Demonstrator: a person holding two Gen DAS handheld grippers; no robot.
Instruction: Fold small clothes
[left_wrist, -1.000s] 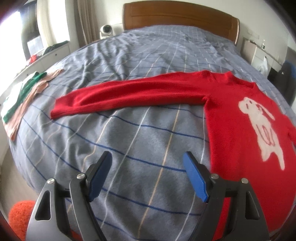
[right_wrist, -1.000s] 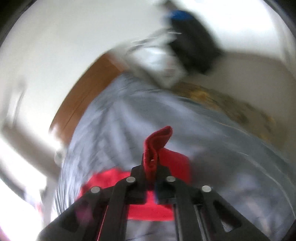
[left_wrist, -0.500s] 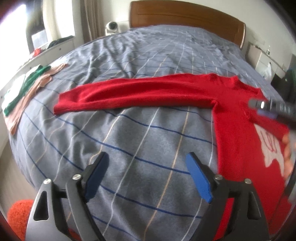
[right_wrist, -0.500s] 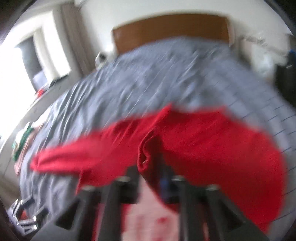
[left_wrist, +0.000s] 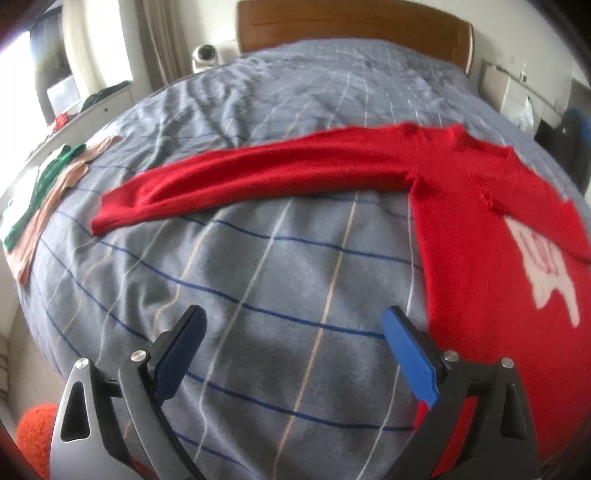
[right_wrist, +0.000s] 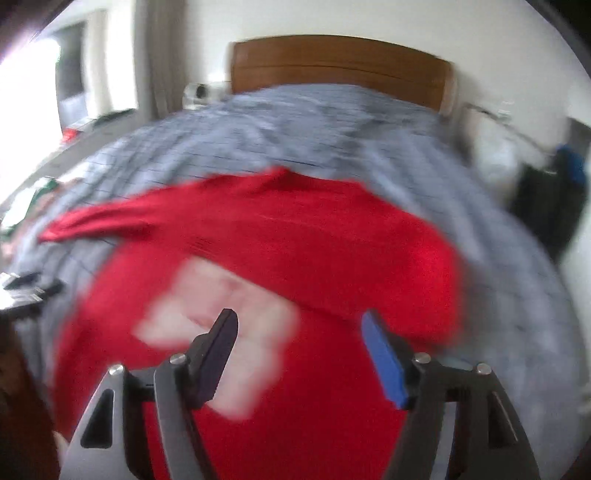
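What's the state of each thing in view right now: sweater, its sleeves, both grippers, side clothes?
Sweater: flat on the bed, front up.
Left-hand sleeve: stretched out flat, unfolded.
Other sleeve: folded across the chest.
Left gripper: open, empty, over bare blanket.
Right gripper: open, jaws just opening, nothing between them, over the sweater.
Green and pink clothes: lying flat at the bed's left edge.

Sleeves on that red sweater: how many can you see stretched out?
1. The left sleeve lies straight across the grey bedspread; the other sleeve is folded over the sweater's chest.
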